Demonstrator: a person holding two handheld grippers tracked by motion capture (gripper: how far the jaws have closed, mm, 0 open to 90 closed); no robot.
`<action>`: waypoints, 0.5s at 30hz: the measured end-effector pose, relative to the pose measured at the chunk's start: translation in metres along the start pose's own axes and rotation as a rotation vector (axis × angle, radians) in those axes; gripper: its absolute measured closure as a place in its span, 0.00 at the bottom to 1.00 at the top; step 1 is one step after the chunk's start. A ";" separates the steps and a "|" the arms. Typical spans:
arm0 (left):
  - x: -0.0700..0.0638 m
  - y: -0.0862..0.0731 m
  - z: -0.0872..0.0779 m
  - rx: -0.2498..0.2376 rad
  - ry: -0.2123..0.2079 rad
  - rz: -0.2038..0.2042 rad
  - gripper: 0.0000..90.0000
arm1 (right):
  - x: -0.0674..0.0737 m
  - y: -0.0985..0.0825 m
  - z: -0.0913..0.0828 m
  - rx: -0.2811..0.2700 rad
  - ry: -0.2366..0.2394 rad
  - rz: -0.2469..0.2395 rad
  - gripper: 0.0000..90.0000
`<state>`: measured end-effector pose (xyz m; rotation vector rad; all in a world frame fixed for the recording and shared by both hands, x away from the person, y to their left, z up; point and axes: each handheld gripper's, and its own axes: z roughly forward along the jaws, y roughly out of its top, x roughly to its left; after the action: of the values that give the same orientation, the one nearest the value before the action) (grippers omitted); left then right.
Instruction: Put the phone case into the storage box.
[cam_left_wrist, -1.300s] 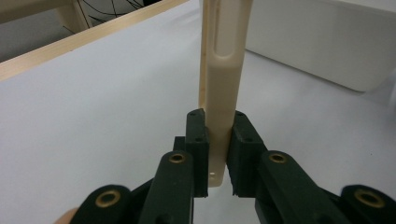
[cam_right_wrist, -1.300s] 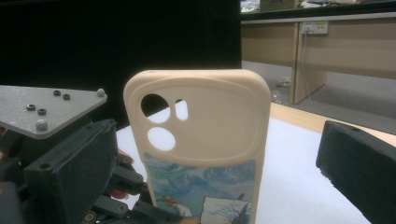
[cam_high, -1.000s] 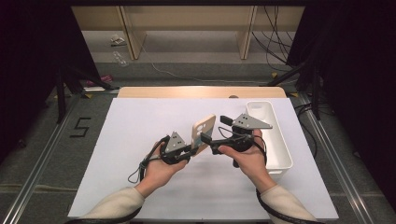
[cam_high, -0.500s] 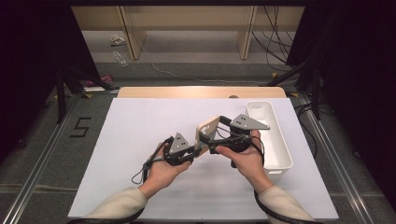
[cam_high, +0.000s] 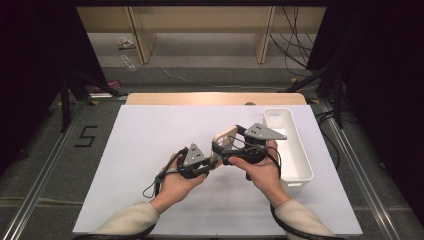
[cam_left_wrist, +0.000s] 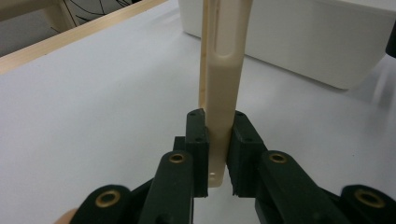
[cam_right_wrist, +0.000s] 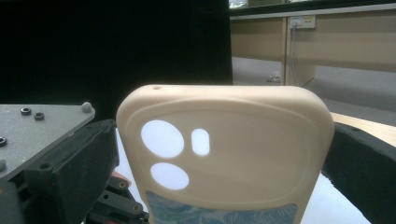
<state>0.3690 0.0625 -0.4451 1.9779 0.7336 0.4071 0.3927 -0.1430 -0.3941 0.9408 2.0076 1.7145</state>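
Observation:
A cream phone case with camera cut-outs is held above the white table between both hands. My left gripper is shut on the case's thin lower edge; in the left gripper view its pads press on both faces of the case, which stands edge-on. My right gripper reaches in from the right. In the right gripper view the case spans the whole gap of my right gripper, with a jaw against each long side. A blue-green pattern shows at the case's bottom.
A long white bin stands on the table right of the right hand, and appears beyond the case as a white bin in the left gripper view. A wooden strip borders the table's far edge. Shelving and cables lie beyond.
The phone case has tipped from showing its broad face to leaning over toward the right gripper. Both hands stay in about the same place.

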 end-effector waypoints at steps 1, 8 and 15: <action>0.000 0.000 0.000 0.001 0.000 0.001 0.88 | 0.000 0.000 0.000 0.000 -0.001 0.000 0.00; -0.004 0.001 0.002 0.006 -0.011 0.009 0.88 | 0.001 0.000 0.001 0.000 0.005 -0.001 0.00; -0.004 0.001 0.002 0.004 -0.009 0.006 0.88 | 0.001 -0.001 0.001 -0.001 0.002 -0.002 0.00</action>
<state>0.3673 0.0578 -0.4454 1.9849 0.7233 0.4011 0.3926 -0.1418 -0.3948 0.9363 2.0082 1.7157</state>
